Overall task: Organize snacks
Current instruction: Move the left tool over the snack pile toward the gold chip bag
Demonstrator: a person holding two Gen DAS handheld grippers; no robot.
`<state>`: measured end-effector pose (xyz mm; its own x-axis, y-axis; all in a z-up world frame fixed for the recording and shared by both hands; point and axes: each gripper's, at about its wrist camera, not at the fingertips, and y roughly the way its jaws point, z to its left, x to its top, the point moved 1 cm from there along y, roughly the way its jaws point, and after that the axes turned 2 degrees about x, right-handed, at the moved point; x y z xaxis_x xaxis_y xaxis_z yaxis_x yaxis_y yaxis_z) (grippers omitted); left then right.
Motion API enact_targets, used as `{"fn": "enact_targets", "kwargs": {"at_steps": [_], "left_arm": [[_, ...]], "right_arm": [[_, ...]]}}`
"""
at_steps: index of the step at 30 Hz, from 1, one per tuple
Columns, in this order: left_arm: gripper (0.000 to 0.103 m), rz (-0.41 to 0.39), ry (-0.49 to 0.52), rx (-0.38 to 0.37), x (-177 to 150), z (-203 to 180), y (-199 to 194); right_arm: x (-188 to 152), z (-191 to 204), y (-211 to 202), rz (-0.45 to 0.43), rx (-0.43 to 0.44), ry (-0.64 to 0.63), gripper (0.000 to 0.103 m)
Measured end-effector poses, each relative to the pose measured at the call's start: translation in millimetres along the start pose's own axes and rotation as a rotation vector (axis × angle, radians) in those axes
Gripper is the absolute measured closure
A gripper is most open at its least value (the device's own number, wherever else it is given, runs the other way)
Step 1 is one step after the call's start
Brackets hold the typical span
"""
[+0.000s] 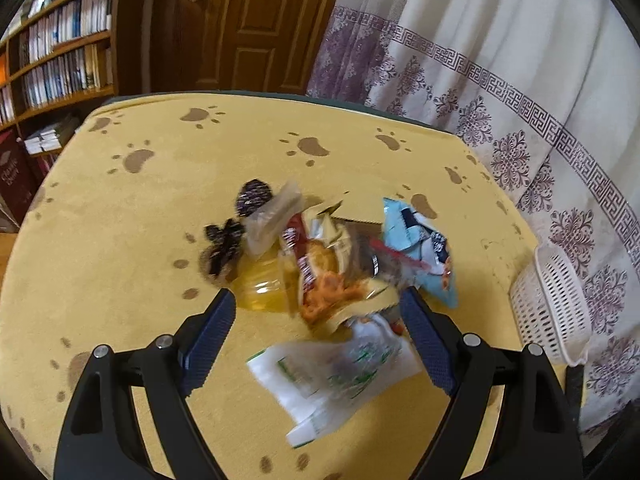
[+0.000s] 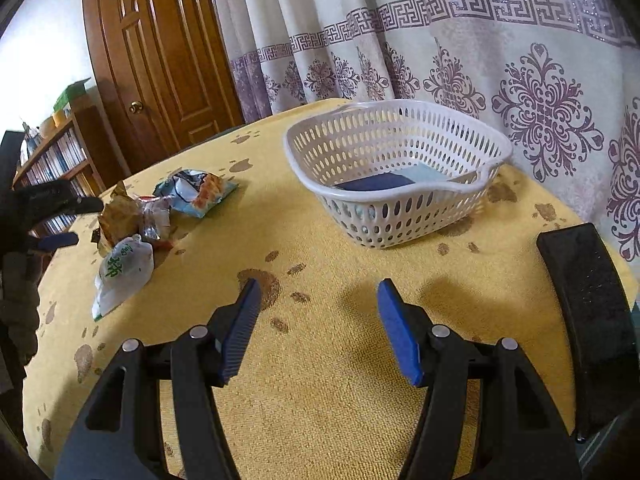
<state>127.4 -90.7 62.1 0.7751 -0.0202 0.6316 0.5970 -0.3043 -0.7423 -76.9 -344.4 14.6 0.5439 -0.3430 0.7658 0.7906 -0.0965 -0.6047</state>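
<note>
We judge the job barely begun: one dark blue packet [image 2: 376, 181] lies in the white basket [image 2: 394, 216], while the pile of snacks [image 1: 340, 264] waits on the worktop [image 2: 320, 360] well left of it, both tools, left [image 1: 318, 304] and right [image 2: 318, 284], spread and empty.

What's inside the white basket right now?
The white basket holds a flat dark blue packet with a light blue one beside it. The near wall hides the rest of the floor, so anything lower cannot be seen.
</note>
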Motion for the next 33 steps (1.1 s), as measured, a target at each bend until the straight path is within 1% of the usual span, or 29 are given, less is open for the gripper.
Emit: {"fn": "enact_targets", "kwargs": {"at_steps": [4, 7, 11, 14, 16, 17, 21, 24, 29, 33], "left_arm": [[0.016, 0.002, -0.005, -0.021, 11.8, -6.3, 9.9], [0.015, 0.008, -0.01, -0.022, 18.4, -9.3, 21.2], [0.015, 0.032, -0.035, -0.024, 19.1, -5.6, 38.7], [0.015, 0.016, -0.033, 0.005, 15.6, 0.0, 43.4], [0.016, 0.01, -0.032, 0.007, 14.3, 4.1, 43.7], [0.018, 0.006, -0.033, 0.004, 14.1, 6.3, 43.6], [0.031, -0.013, -0.024, -0.024, 13.6, 10.6, 39.2], [0.037, -0.027, -0.006, -0.041, 12.0, 11.4, 33.7], [0.038, -0.014, -0.025, -0.061, 11.9, 22.8, 29.3], [0.034, 0.003, -0.065, -0.073, 13.1, 36.0, 26.6]], "right_arm": [[-0.2, 1.3, 2.2, 0.008, -0.019, -0.009, 0.041], [-0.4, 2.2, 3.1, 0.01, -0.026, -0.016, 0.041], [0.0, 4.0, 3.7, 0.01, -0.034, -0.025, 0.041], [0.1, 5.6, 4.6, 0.015, -0.04, -0.032, 0.041], [-0.2, 6.9, 5.6, 0.018, -0.044, -0.04, 0.041], [-0.4, 7.7, 5.9, 0.02, -0.047, -0.044, 0.041], [-0.7, 9.6, 6.1, 0.019, -0.063, -0.057, 0.041], [-0.9, 10.7, 6.4, 0.017, -0.077, -0.064, 0.041], [-0.9, 13.8, 4.4, 0.007, -0.091, -0.084, 0.041], [-1.1, 18.9, 2.2, -0.005, -0.105, -0.111, 0.041]]}}
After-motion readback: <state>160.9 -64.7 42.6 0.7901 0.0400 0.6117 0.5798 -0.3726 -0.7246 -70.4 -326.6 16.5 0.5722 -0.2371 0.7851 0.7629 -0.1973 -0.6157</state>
